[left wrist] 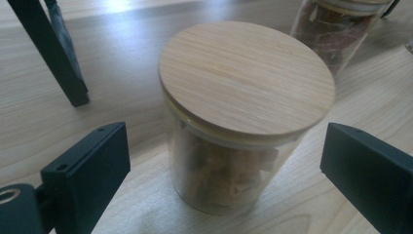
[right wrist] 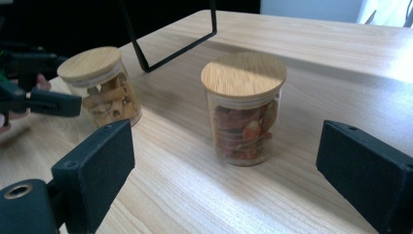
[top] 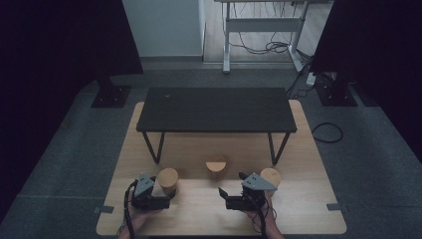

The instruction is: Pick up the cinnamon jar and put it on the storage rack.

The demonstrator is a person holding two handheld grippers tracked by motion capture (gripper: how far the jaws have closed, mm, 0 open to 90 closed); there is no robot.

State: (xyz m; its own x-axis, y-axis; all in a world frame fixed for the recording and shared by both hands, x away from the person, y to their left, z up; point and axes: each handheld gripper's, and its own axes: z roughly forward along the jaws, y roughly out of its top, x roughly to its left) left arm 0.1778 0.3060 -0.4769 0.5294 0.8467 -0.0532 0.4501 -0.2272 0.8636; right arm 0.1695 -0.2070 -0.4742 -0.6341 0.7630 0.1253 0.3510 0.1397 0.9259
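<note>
Three glass jars with round wooden lids stand in a row on the light wooden table [top: 298, 209]. The left jar [top: 167, 179] [left wrist: 246, 78] holds pale pasta. My left gripper [top: 161, 200] [left wrist: 226, 146] is open, with a jaw on either side of this jar and a gap at each. The middle jar [top: 216, 167] [right wrist: 243, 107] [left wrist: 336, 29] holds reddish pieces. Just short of it, my right gripper [top: 224, 195] [right wrist: 224, 151] is open and empty. The pasta jar [right wrist: 100, 87] and the other gripper's fingers [right wrist: 53, 104] show at the left of the right gripper view. The right jar [top: 270, 175] stands beside my right hand.
A low black shelf [top: 216, 109] on thin black legs [left wrist: 53, 53] [right wrist: 170, 48] spans the far half of the table behind the jars. Black stand bases [top: 110, 95] and cables [top: 326, 132] lie on the grey floor around the table.
</note>
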